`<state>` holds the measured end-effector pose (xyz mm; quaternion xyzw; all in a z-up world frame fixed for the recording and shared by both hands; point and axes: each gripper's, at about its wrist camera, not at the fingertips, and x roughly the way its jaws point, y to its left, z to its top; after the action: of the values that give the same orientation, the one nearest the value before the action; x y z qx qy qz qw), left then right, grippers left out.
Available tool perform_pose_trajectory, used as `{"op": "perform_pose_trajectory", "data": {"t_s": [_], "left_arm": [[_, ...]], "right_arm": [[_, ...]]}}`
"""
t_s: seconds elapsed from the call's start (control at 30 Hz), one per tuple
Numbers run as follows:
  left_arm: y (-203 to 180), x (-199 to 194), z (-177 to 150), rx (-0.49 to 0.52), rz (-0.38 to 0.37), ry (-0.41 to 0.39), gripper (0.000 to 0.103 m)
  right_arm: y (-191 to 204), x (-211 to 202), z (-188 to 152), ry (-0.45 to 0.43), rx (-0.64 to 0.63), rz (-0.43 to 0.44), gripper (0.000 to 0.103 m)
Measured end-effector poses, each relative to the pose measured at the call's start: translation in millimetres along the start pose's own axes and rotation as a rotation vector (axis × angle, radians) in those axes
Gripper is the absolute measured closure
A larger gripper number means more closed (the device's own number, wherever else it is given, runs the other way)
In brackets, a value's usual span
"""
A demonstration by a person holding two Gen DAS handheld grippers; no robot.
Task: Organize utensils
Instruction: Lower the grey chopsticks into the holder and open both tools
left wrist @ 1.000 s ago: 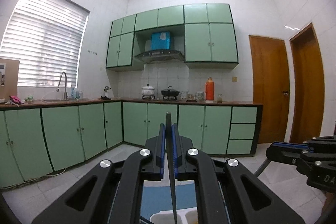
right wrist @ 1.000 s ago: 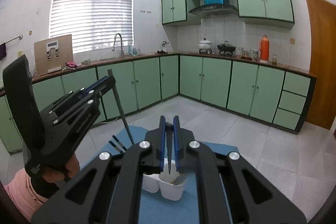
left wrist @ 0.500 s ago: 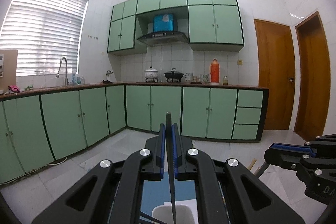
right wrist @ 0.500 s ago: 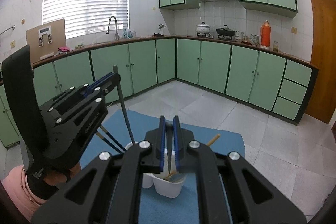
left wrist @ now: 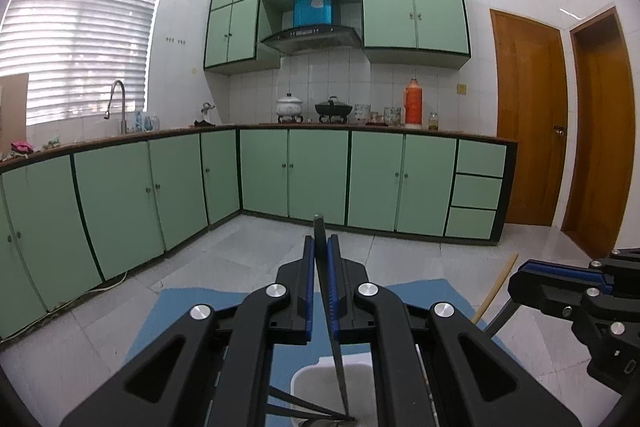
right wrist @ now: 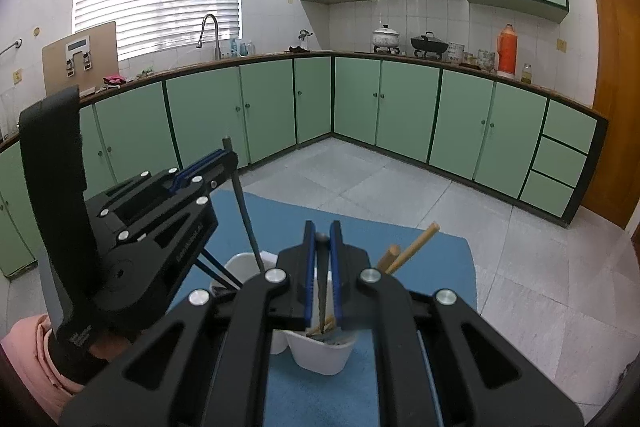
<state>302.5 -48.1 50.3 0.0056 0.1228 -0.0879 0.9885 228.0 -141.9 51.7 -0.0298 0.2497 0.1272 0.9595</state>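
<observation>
Both jaws clamped narrow on dark chopsticks: left gripper over left white cup, right gripper over right cup, tips down for drop-in.

Dark chopsticks upright – tips in white cups.

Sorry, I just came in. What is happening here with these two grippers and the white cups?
A person sorts utensils into white holder cups on a blue mat. The left gripper is shut on a dark chopstick, whose tip is down in the left cup. The right gripper is shut on a dark utensil over the right cup. Two wooden chopsticks lean behind the right gripper.
</observation>
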Motion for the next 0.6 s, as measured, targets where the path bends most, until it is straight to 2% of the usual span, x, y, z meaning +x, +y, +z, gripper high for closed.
{"op": "perform_pose_trajectory", "data": {"t_s": [0.13, 0.27, 0.5, 0.6], "left_arm": [[1.3, 6.2, -10.3, 0.001, -0.002, 0.029, 0.096], [-2.1, 5.0, -15.7, 0.033, 0.013, 0.023, 0.096], [0.4, -0.3, -15.0, 0.012, -0.007, 0.025, 0.094], [3.7, -4.9, -14.4, 0.007, -0.014, 0.022, 0.082]], "right_arm": [[3.4, 3.4, 0.0, -0.002, 0.003, -0.003, 0.097], [2.7, 2.5, -0.6, -0.005, 0.005, -0.005, 0.097], [-0.4, -0.2, -3.2, -0.007, 0.009, -0.014, 0.096], [-3.8, -4.2, -4.3, -0.009, 0.012, -0.023, 0.095]]}}
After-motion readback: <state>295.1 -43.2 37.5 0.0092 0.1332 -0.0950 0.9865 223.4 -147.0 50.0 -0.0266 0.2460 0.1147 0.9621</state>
